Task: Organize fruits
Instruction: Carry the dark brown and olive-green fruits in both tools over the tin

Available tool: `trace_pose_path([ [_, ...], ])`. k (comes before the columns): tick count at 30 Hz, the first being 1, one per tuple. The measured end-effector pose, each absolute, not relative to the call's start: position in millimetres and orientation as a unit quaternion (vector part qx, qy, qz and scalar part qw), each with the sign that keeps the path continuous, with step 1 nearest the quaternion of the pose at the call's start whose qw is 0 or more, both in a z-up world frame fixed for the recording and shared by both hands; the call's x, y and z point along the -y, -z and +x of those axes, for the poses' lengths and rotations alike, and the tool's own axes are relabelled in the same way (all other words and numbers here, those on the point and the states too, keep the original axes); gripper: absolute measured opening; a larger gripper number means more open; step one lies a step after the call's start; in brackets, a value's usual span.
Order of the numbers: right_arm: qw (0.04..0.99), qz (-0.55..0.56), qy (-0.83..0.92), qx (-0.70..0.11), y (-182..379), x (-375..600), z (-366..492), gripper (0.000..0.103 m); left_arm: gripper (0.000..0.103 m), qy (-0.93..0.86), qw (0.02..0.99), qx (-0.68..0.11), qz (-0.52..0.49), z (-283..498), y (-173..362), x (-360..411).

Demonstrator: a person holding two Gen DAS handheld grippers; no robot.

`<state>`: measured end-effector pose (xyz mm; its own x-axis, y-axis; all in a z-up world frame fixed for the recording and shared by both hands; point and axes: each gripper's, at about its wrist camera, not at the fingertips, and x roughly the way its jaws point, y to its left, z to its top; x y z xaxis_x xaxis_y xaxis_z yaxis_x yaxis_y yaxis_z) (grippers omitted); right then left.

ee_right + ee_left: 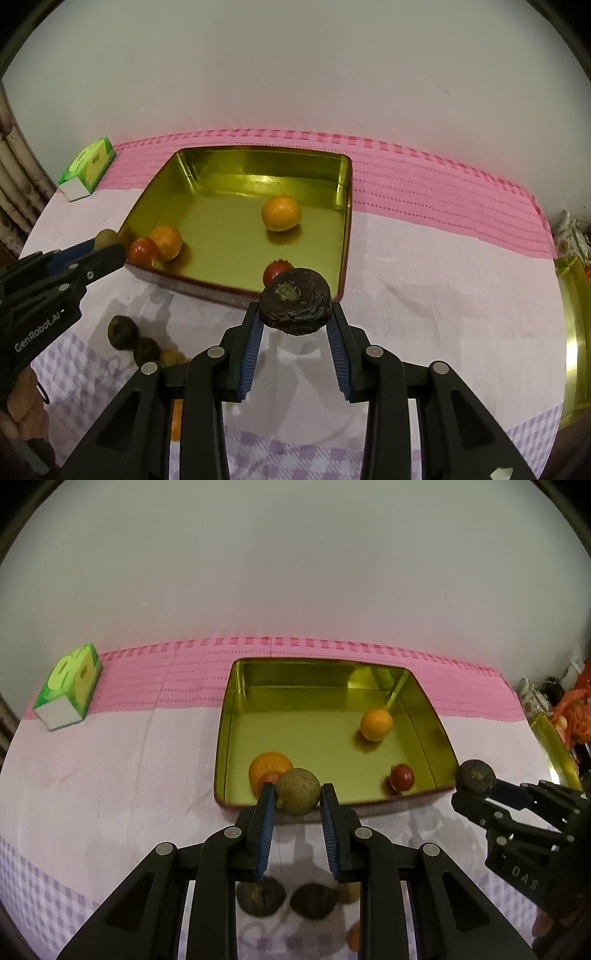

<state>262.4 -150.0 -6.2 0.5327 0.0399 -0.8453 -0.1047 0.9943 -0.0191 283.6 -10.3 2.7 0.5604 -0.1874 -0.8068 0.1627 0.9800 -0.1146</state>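
Left gripper (297, 794) jaws clenched on a tan-brown round fruit (297, 791), pinched only at the tips of the blue pads (266, 834); right gripper (295, 314) jaws clenched on a dark wrinkled fruit (294, 301), also right at the tips. Both fruits hang just short of the near wall of the gold tin tray (236, 686), not over its floor yet. Risks, as a judgement: round fruits held at pad ends can squirt out or roll if either hand jerks; the dark one looks soft and wrinkled, so a hard squeeze could bruise it. Carried too low, either fruit or the jaw tips could catch the near rim and shove the tray across the pink-and-lilac cloth (110, 768). Inside the tray are two oranges (376, 724) and two small red fruits (402, 777), loose; one orange and one red sit tight against the near wall by the left jaws, so a drop there could knock them or bounce. More dark fruits (123, 331) lie on the cloth under the grippers, untouched; a low return sweep could scatter them. The grippers sit well apart, so a clash looks unlikely. Green tissue box (68, 688) far left, out of the way.
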Motion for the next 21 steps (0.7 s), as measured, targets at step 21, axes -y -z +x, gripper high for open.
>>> trace_pose_path([
  [21,0.860,-0.040,-0.044,-0.507,34.4,136.9,314.0,0.033,0.025,0.090,0.876,-0.475,-0.003,337.2,23.2,13.5],
])
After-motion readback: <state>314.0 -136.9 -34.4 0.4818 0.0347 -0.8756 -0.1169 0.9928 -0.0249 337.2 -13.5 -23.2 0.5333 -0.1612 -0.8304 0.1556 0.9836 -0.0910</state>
